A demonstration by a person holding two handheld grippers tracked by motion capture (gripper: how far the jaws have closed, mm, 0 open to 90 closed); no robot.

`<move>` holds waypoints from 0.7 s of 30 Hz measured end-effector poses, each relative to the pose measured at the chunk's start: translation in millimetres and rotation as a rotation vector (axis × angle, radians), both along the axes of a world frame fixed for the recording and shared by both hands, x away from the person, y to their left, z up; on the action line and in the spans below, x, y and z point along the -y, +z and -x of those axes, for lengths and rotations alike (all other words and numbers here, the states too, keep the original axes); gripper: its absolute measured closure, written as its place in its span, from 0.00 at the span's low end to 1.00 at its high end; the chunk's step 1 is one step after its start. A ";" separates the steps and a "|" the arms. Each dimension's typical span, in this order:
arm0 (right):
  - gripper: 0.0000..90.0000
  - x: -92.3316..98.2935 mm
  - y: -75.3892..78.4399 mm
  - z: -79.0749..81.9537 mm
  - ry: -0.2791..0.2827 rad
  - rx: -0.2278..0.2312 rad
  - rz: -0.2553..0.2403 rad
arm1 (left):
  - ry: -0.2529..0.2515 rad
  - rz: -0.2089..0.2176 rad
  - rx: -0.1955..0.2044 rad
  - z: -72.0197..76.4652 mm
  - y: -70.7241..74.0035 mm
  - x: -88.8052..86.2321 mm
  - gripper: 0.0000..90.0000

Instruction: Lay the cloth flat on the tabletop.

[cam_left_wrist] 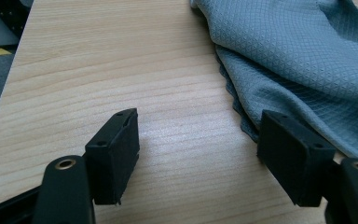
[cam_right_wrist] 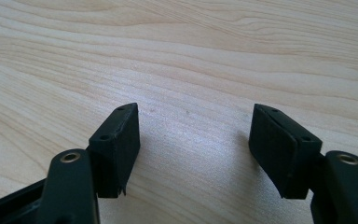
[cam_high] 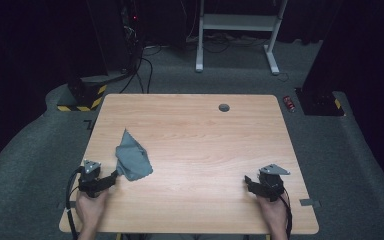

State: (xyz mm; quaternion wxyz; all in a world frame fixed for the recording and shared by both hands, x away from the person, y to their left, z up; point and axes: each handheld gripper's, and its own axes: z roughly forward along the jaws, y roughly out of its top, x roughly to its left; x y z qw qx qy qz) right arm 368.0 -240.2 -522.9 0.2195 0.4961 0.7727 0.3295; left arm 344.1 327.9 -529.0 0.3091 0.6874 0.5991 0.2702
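Lying beside left tool (cam_high: 114,176), grey cloth (cam_high: 132,159), seemingly touching.

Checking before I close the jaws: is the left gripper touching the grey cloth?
Cannot tell. In the left gripper view, the left gripper stands open, one jaw overlapping the grey cloth's edge; no plain gap or contact.

Light wooden bench (cam_high: 205,150) on grey carpet (cam_high: 25,165). Far side: white frame (cam_high: 237,22), black cables (cam_high: 142,70), hazard-striped base (cam_high: 82,97) far left. Surroundings dark; bench well lit.
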 end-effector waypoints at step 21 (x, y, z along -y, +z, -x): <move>0.36 0.0 0.0 -0.3 0.002 -0.001 0.001 | 0.007 0.007 -0.006 -0.4 -0.2 2.3 0.28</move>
